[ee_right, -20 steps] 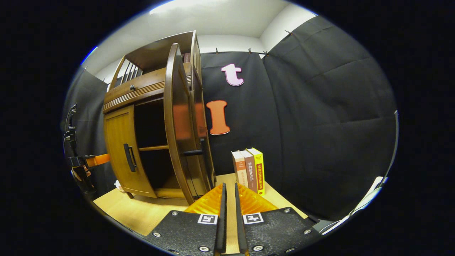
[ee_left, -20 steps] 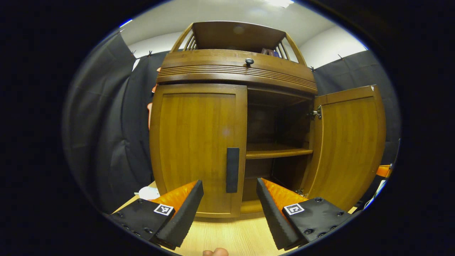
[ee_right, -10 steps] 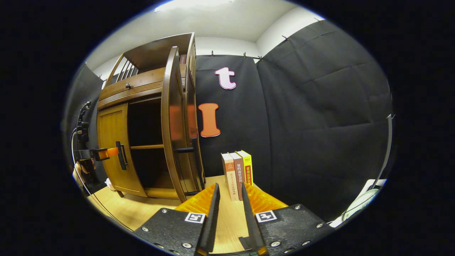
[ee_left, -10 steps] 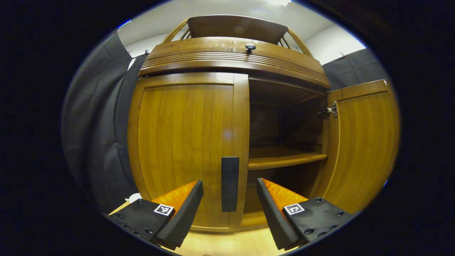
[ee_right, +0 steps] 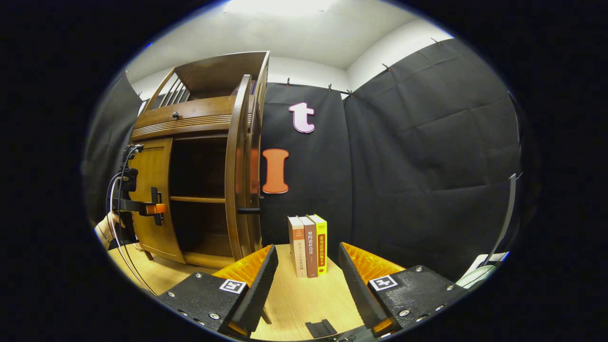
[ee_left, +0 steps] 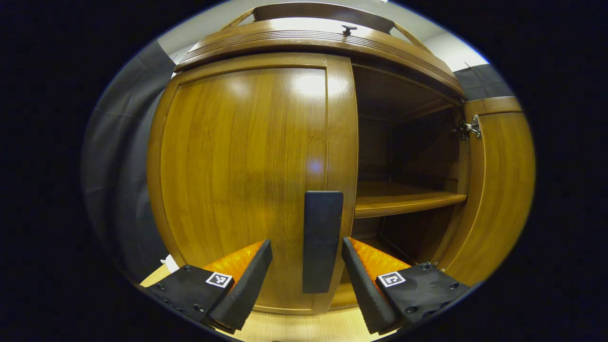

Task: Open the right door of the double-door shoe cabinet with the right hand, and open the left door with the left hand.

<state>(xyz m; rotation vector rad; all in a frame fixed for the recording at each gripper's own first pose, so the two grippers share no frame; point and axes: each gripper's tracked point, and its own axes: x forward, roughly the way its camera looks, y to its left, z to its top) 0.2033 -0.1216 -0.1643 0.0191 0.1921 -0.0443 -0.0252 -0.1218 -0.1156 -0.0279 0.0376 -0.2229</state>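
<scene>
Left hand-held gripper (ee_left: pixel 306 280) has closed in on the left door (ee_left: pixel 247 175); fingers spread either side of its dark handle (ee_left: pixel 322 240), not touching. Right hand-held gripper (ee_right: pixel 304 280) has opened up, holding nothing, backed off over the bench (ee_right: pixel 304 304). Right door (ee_right: pixel 237 171) swung wide, shelf (ee_left: pixel 403 202) exposed; left door shut. Books (ee_right: pixel 308 244) near door's edge.

Shoe cabinet (ee_left: pixel 247 156): warm honey-brown wood with vertical grain, darker brown in the open interior. Flat black handle (ee_left: pixel 322 241) between the left claw's fingers. Ahead of the right claw, three books (ee_right: pixel 308 246): tan, brown, yellow spines. Pale, light-grained wood table (ee_right: pixel 304 297).
</scene>
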